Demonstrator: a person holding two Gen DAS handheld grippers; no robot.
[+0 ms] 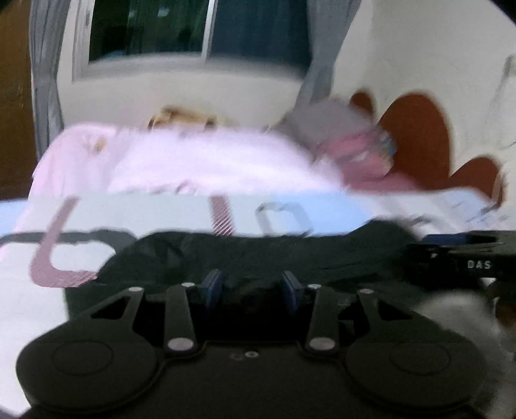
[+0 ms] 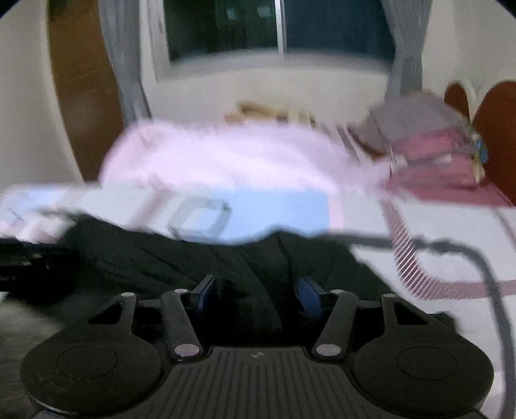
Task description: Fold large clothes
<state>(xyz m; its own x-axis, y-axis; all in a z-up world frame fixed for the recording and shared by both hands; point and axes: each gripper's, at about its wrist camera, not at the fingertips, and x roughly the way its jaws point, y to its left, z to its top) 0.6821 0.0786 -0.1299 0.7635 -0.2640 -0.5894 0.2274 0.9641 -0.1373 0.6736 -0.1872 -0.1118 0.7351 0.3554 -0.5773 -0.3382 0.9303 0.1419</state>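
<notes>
1. Your left gripper has its blue pads standing apart, with the black garment lying just ahead of and between them; the picture is blurred, so I cannot tell for sure whether either pad touches the cloth, but nothing looks pinched.
2. Your right gripper is spread wider, its blue pads clear of each other, with folds of the same black garment running between them and not clamped.
3. The garment lies bunched on the bed sheet, close in front of both tools, in a dark heap spreading across the near edge of the bed.
4. In your left view, the right gripper shows at the right edge as a black body with the white letters "DAS" on it; that is the only writing that can be read.
5. The sheet is white and pale blue, printed with pink striped and grey outlined shapes.
6. Beyond the garment lies a pale pink blanket, heaped across the bed.
7. To its right sits a stack of grey and pink folded cloth, against a brown scalloped headboard.
8. Farthest back, a dark window is flanked by grey curtains.
</notes>
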